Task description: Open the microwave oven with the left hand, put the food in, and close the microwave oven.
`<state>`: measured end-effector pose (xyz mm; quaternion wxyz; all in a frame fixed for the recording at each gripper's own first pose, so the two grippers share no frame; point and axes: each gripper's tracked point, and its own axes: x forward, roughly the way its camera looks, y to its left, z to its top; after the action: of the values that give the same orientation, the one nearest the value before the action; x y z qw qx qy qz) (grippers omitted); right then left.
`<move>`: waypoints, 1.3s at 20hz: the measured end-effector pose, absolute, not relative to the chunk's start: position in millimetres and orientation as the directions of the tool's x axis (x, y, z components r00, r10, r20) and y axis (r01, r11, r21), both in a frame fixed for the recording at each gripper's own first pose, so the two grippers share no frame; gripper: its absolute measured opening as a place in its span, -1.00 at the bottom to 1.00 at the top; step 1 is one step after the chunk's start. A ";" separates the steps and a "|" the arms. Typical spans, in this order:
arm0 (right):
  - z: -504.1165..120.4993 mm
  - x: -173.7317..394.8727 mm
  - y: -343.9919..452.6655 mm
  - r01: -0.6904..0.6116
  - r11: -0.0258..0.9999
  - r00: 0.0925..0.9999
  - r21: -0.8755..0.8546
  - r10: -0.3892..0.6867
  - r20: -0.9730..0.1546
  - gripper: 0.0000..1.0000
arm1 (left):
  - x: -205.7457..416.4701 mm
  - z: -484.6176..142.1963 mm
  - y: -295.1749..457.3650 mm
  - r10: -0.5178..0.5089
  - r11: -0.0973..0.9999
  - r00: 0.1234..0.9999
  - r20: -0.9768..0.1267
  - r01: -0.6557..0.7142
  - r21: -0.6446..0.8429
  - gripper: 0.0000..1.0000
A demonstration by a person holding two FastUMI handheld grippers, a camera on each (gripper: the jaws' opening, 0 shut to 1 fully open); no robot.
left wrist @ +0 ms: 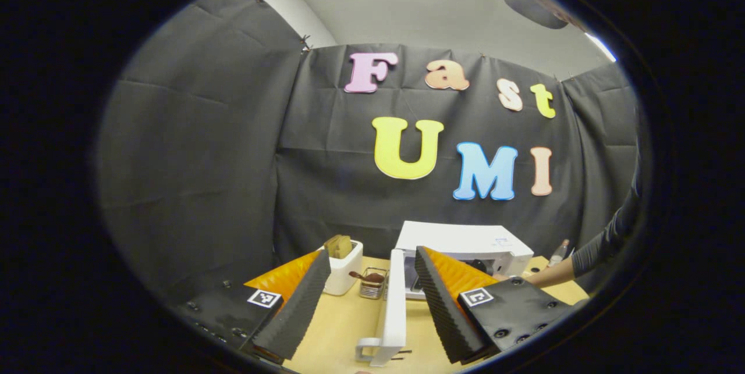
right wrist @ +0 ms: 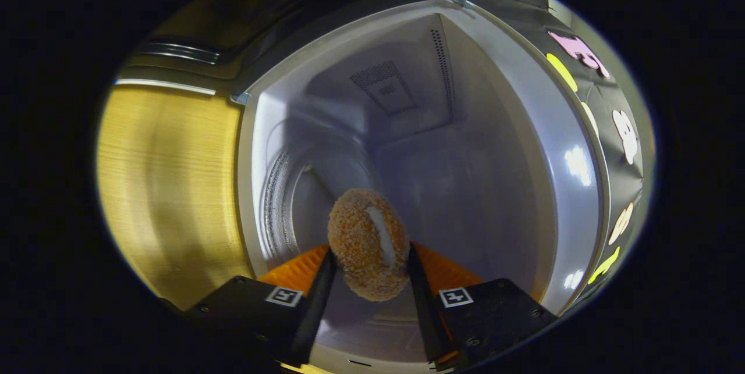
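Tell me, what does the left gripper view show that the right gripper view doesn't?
Left gripper view: the white microwave from outside, its door swung open between the open left claw fingers, a toaster and a person's sleeve reaching toward the microwave. Right gripper view: the oven's cavity, with the right claw gripping breaded food there. Shared: the microwave, the wooden table and the black cloth wall.
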<state>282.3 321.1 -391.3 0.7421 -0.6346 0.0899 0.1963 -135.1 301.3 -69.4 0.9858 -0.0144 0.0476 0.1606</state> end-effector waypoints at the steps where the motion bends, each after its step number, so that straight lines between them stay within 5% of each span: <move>1: -390.3 278.1 322.8 -0.412 0.129 0.903 -0.902 0.185 -0.387 0.89 | -135.7 -71.7 301.9 0.319 0.946 0.943 -0.099 -0.323 -0.021 0.87; 9: -385.6 243.2 315.5 -0.521 0.267 0.852 -0.811 0.218 -0.476 0.92 | -129.1 -71.9 288.9 0.294 0.955 0.951 -0.095 -0.298 -0.020 0.92; 17: -341.8 159.7 308.8 -0.668 0.555 0.739 -0.496 0.416 -0.530 0.93 | -113.5 -77.0 273.1 0.235 0.969 0.968 -0.088 -0.241 -0.061 0.92; 26: -218.5 85.0 228.6 -0.508 0.838 0.838 -0.199 0.428 -0.338 0.92 | -88.9 -87.7 252.1 0.150 0.985 0.984 -0.093 -0.156 -0.069 0.87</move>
<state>85.0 228.6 -218.5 0.9481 -0.1419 0.1412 0.2469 -88.9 252.1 -87.7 0.9953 -0.0382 0.0440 0.0769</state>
